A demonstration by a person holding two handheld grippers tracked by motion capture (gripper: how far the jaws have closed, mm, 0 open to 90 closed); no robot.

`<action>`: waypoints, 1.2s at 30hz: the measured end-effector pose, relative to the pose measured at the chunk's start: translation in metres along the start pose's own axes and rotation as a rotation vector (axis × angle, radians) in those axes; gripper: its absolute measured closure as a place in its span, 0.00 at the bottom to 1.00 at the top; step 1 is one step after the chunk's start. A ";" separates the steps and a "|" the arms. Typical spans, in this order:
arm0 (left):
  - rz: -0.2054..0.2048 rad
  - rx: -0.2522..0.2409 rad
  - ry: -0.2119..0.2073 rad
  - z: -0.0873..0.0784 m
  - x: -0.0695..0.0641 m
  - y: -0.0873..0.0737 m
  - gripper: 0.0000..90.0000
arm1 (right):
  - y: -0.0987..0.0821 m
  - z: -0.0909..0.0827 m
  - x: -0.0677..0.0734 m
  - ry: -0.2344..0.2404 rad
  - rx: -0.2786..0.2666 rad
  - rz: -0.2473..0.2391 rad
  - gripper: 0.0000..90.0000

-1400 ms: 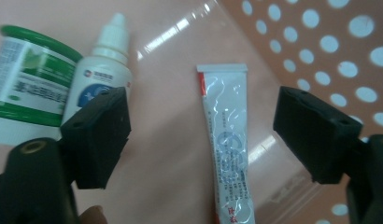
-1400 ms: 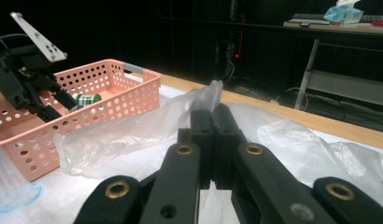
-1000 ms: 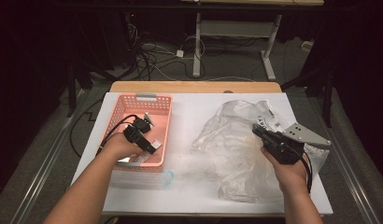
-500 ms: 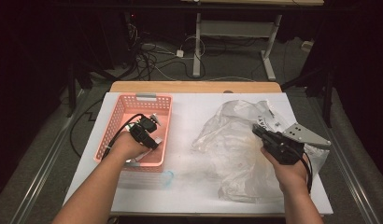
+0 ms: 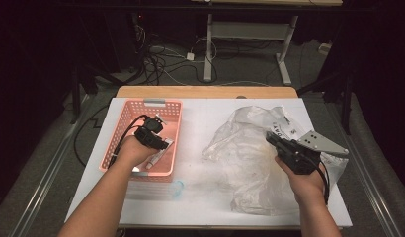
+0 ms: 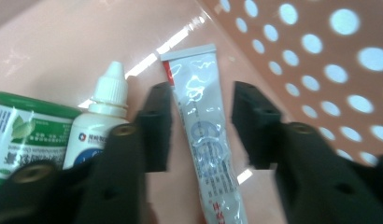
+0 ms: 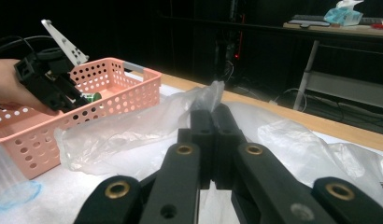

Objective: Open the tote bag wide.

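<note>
The left gripper (image 6: 201,123) is wide apart over a white tube (image 6: 204,135) lying flat in the pink basket (image 5: 122,129), its long way running top to bottom mid-frame. The right gripper (image 7: 212,135) pinches the plastic bag (image 7: 199,105).

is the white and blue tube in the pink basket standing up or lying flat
Lying flat. The white and blue tube rests on the floor of the pink perforated basket, between the open jaws of the left gripper.
</note>
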State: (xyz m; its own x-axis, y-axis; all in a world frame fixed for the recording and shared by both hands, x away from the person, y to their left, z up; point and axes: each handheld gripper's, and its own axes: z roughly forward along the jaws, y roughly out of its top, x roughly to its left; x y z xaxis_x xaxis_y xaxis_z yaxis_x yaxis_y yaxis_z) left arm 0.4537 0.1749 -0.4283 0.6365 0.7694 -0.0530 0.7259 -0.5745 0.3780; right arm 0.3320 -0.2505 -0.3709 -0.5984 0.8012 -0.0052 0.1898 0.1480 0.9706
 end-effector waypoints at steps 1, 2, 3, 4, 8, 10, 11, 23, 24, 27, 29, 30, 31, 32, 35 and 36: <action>0.000 0.000 0.000 0.000 0.000 0.000 0.58 | 0.000 0.000 0.000 0.000 0.000 0.000 1.00; 0.009 0.010 0.012 -0.003 -0.001 -0.003 0.56 | 0.000 0.000 0.000 0.001 -0.001 -0.005 1.00; 0.010 0.018 0.008 -0.004 -0.001 -0.004 0.52 | 0.000 0.000 0.000 0.000 0.001 -0.002 1.00; 0.010 0.018 0.008 -0.004 -0.001 -0.004 0.48 | 0.000 0.000 0.001 0.000 0.001 -0.001 1.00; -0.011 0.100 0.007 -0.003 0.002 -0.013 0.36 | 0.001 0.001 0.002 0.002 -0.001 -0.007 1.00; -0.022 0.122 -0.015 -0.002 0.005 -0.016 0.37 | 0.001 0.000 0.002 0.002 0.000 -0.007 1.00; -0.020 0.140 -0.020 0.000 0.006 -0.017 0.39 | 0.001 0.000 0.002 0.001 -0.003 -0.008 1.00; 0.025 0.170 -0.006 0.009 0.001 -0.017 0.72 | 0.000 0.000 0.001 -0.002 0.002 -0.009 1.00; 0.024 0.168 -0.005 0.009 0.000 -0.017 0.72 | 0.000 0.000 0.001 0.000 0.002 -0.012 1.00; 0.026 0.152 -0.008 0.009 0.001 -0.018 0.73 | 0.000 0.001 0.002 0.002 0.003 -0.010 1.00; 0.029 0.142 -0.009 0.009 0.001 -0.019 0.74 | 0.000 0.001 0.002 0.004 0.003 -0.013 1.00; 0.029 0.142 -0.009 0.009 0.001 -0.019 0.74 | 0.000 0.001 0.002 0.004 0.003 -0.013 1.00; 0.030 0.139 -0.010 0.009 0.001 -0.019 0.74 | 0.000 0.001 0.002 0.004 0.003 -0.014 1.00; 0.031 0.138 -0.011 0.009 0.001 -0.019 0.74 | 0.000 0.001 0.002 0.004 0.003 -0.014 1.00; 0.029 0.137 0.001 0.008 0.001 -0.019 0.74 | 0.000 0.001 0.001 0.002 -0.001 -0.007 1.00; 0.032 0.137 0.011 0.007 0.001 -0.018 0.74 | 0.000 0.001 0.001 0.002 -0.001 -0.003 1.00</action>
State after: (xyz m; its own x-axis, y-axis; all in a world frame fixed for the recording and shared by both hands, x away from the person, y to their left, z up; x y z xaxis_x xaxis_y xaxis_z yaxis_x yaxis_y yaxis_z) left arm 0.4428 0.1842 -0.4420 0.6574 0.7528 -0.0329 0.7348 -0.6308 0.2494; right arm 0.3319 -0.2492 -0.3706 -0.6004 0.7997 -0.0079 0.1874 0.1503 0.9707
